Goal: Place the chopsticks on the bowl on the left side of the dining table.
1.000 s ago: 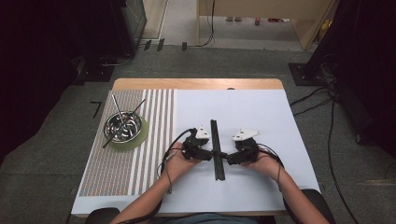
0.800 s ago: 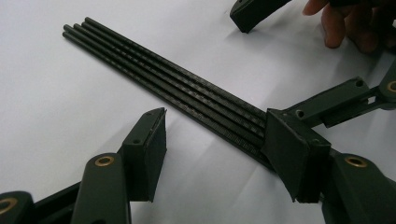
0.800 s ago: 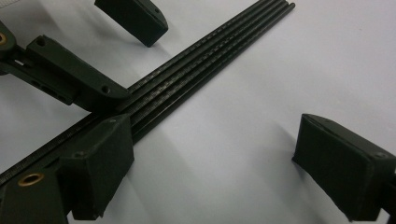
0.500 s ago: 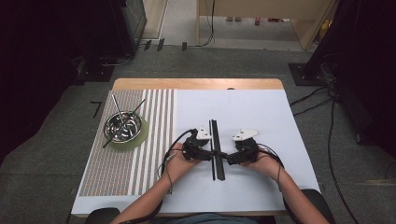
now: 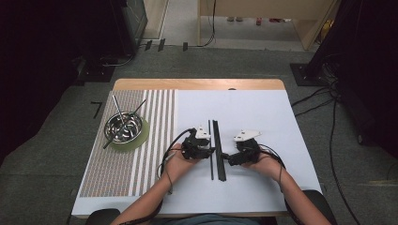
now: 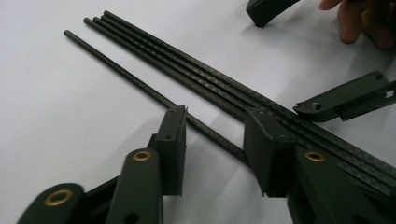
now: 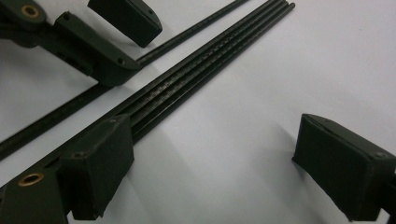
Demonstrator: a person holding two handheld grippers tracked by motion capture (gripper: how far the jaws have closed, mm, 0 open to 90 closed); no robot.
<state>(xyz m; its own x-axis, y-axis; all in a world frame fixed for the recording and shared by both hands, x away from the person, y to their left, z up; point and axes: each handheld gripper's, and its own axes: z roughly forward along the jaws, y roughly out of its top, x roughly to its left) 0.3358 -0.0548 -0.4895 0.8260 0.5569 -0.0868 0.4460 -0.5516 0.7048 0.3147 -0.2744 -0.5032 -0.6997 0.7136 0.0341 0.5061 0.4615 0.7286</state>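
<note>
High view first: a bundle of thin black rods point(image 5: 218, 150) lies near the middle of the white table cover point(image 5: 263, 112), running away from the person, with one single rod point(image 5: 210, 150) lying just to the left of the bundle, a narrow strip of white showing between them. Up close, in the left gripper view, the rods point(image 6: 187, 70) are slim, round and dark, with a faint woven sheen along them; three or four lie pressed side by side, and the lone rod point(image 6: 121, 70) runs nearly parallel to them. The left gripper point(image 6: 215, 140) has its jaws apart, one on each side of the lone rod, which passes through the gap without being clamped. The right gripper point(image 7: 233, 163) is spread wide; its one jaw sits against the side of the bundle point(image 7: 205, 56), the other stands well off over bare white cover, and nothing is clamped between them. From above, the left gripper point(image 5: 206, 152) and right gripper point(image 5: 226, 158) face each other across the rods, each held in a hand, cables trailing back. Well left of the rods, on a striped mat point(image 5: 141, 154), a shiny metal bowl point(image 5: 124, 127) sits on a green round pad point(image 5: 141, 136); two thin metal sticks point(image 5: 119, 117) lean in the bowl, their ends poking out over its rim.
</note>
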